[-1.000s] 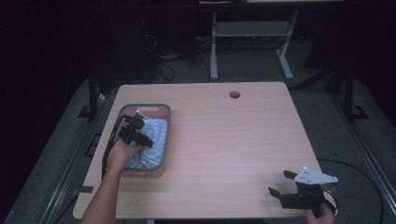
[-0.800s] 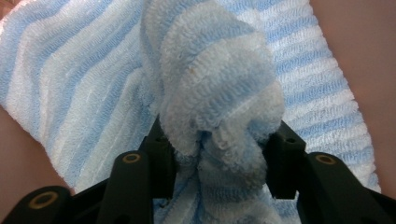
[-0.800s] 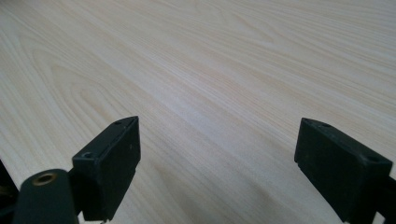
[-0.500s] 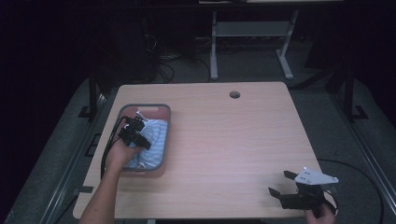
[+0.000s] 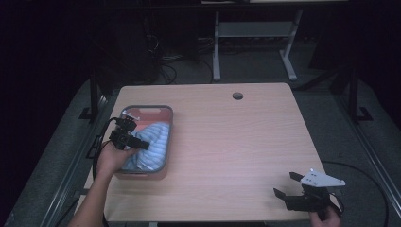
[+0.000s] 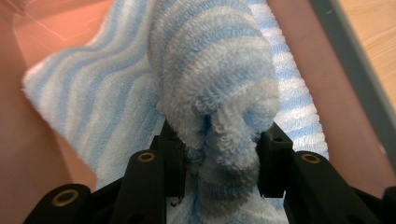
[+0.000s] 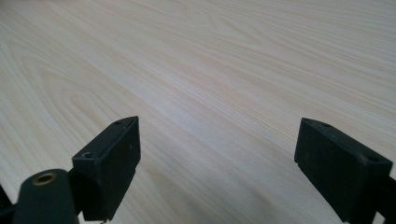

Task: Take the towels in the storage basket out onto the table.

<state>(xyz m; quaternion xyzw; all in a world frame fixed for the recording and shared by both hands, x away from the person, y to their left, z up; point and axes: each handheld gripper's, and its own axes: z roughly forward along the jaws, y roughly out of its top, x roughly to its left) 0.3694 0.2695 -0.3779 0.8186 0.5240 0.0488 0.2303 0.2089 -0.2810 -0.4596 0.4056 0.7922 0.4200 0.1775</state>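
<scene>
The striped towel point(image 6: 215, 88) lies in the pink tray point(image 5: 163, 112) at the surface's point(image 5: 227, 156) left side, a fold pinched in the left claw point(image 5: 142, 144). The right claw point(image 5: 289, 184) gapes wide, empty, near the front right corner.

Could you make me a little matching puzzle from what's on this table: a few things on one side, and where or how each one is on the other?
Things:
1. left tongs
2. right tongs
3. striped towel
4. round hole

States:
A. lying in the bin
B. open, nothing between them
C. near the table's far edge
D. shut on a fold of cloth

Pairs: 1-D, 2-B, 3-A, 4-C
</scene>
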